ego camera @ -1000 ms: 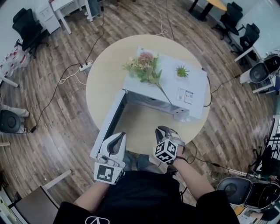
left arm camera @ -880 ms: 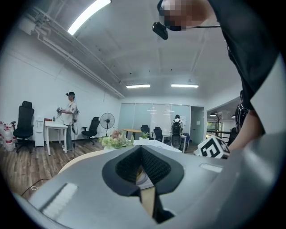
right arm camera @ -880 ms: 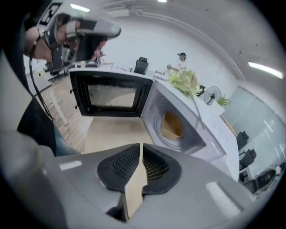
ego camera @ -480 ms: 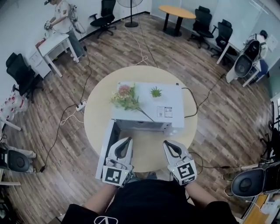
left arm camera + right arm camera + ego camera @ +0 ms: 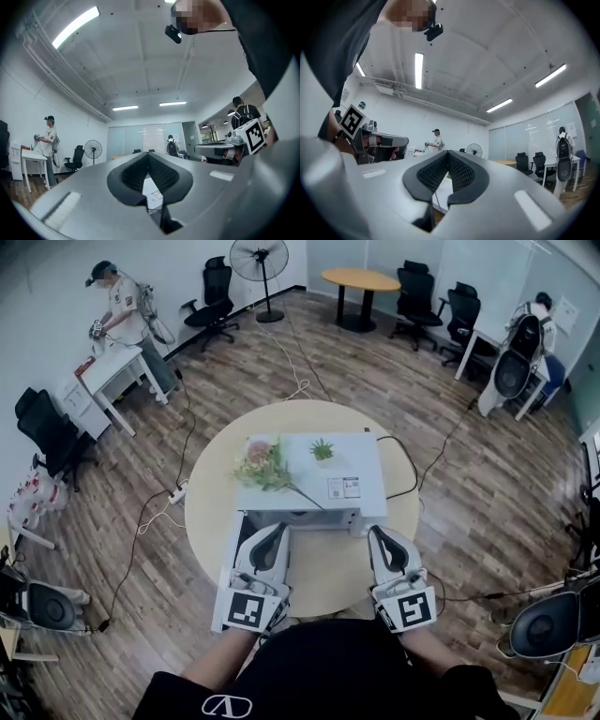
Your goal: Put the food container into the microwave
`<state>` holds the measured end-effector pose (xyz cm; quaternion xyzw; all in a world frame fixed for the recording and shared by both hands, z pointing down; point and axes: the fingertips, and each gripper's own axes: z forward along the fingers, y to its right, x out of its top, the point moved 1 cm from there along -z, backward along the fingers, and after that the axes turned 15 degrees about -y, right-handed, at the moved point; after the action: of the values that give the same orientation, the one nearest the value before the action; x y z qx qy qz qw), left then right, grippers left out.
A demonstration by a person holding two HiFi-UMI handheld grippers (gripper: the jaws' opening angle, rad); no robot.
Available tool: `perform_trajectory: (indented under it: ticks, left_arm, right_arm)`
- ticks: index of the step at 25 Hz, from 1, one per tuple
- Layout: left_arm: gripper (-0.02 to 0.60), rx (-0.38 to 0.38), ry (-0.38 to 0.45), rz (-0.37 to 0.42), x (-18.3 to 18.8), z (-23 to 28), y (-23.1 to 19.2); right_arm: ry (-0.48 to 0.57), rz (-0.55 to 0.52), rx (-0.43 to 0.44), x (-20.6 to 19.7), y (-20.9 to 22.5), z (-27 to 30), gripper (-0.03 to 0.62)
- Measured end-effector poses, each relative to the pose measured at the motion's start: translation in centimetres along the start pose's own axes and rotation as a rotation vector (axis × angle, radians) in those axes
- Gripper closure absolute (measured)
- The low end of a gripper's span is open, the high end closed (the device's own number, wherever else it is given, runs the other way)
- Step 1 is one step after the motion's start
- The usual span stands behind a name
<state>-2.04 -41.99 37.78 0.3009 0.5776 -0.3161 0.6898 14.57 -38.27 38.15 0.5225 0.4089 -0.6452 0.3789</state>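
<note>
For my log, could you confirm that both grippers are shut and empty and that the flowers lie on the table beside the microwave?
Not quite: the head view shows the flowers lying on top of the microwave, not on the table beside it. The rest holds: the left gripper and the right gripper are both shut and empty.

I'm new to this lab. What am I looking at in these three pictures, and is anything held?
No robot: a person holds a two-jaw tool in each hand, left tool and right tool. The wide picture comes from a camera on the person's head, looking down. The other two come from cameras riding on each tool, looking along its jaws into the room. On the round table stands a white microwave, door open, with flowers and a small potted plant on top. Both tools' jaws are together, holding nothing.
</note>
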Motion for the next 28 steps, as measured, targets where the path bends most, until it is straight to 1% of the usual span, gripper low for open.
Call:
perform_trajectory:
  ticks: [4, 6, 10, 15, 19, 23, 28]
  left_arm:
    - [0.581, 0.020, 0.037, 0.006, 1.4, -0.3, -0.7]
    - [0.581, 0.026, 0.056, 0.010, 1.5, -0.3, -0.9]
    - [0.581, 0.036, 0.060, 0.011, 1.5, -0.6, -1.2]
    - [0.581, 0.043, 0.061, 0.009, 1.5, -1.0, -1.4]
    - [0.581, 0.049, 0.039, -0.003, 1.0, -1.3, -1.5]
    - [0.581, 0.050, 0.056, -0.004, 0.9, -1.6, -1.5]
    - [0.581, 0.046, 0.052, -0.008, 0.6, -1.8, -1.1]
  right_arm:
    - [0.031, 0.015, -0.016, 0.7, 0.5, -0.2, 0.585]
    - [0.035, 0.014, -0.015, 0.8, 0.5, 0.0, 0.585]
    - [0.039, 0.019, -0.014, 0.9, 0.4, 0.5, 0.585]
    - [0.011, 0.019, -0.021, 0.6, 0.2, 1.1, 0.586]
    - [0.002, 0.011, -0.018, 0.5, 0.0, 1.0, 0.586]
    - [-0.004, -0.005, -0.014, 0.4, -0.4, 0.9, 0.586]
    - [-0.019, -0.013, -0.003, 0.0, -0.8, 0.8, 0.586]
